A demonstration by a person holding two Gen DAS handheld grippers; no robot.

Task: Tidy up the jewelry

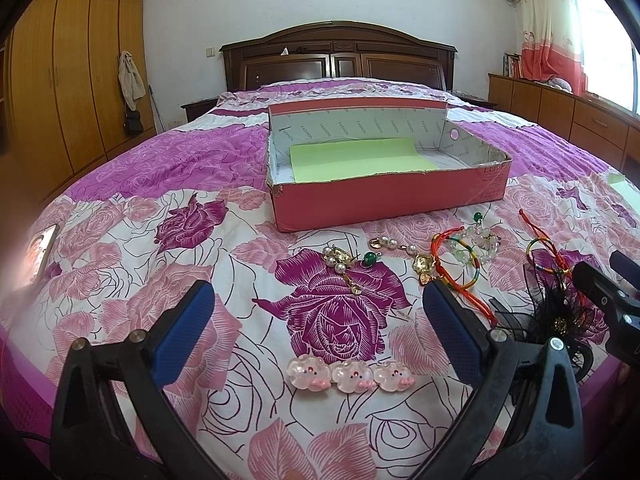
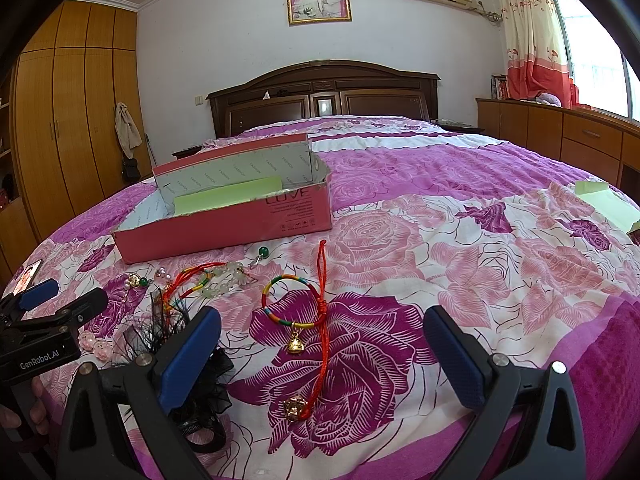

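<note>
An open pink cardboard box (image 1: 384, 196) with a green sheet inside stands on the floral bedspread; it also shows in the right wrist view (image 2: 224, 228). Before it lie pearl-and-gold earrings (image 1: 344, 264), a bead bracelet with red cord (image 1: 468, 256), three pink pig clips (image 1: 348, 376) and a black feather hair clip (image 1: 556, 316). A rainbow cord bracelet with gold charms (image 2: 296, 312) lies between my right gripper's fingers. My left gripper (image 1: 316, 312) is open and empty above the pig clips. My right gripper (image 2: 320, 340) is open and empty.
A phone (image 1: 40, 256) lies at the bed's left edge. A green paper sheet (image 2: 608, 204) lies at the far right. The headboard (image 1: 340, 56) stands behind, a wardrobe (image 1: 64, 92) at the left, and low cabinets (image 2: 560, 136) under the window.
</note>
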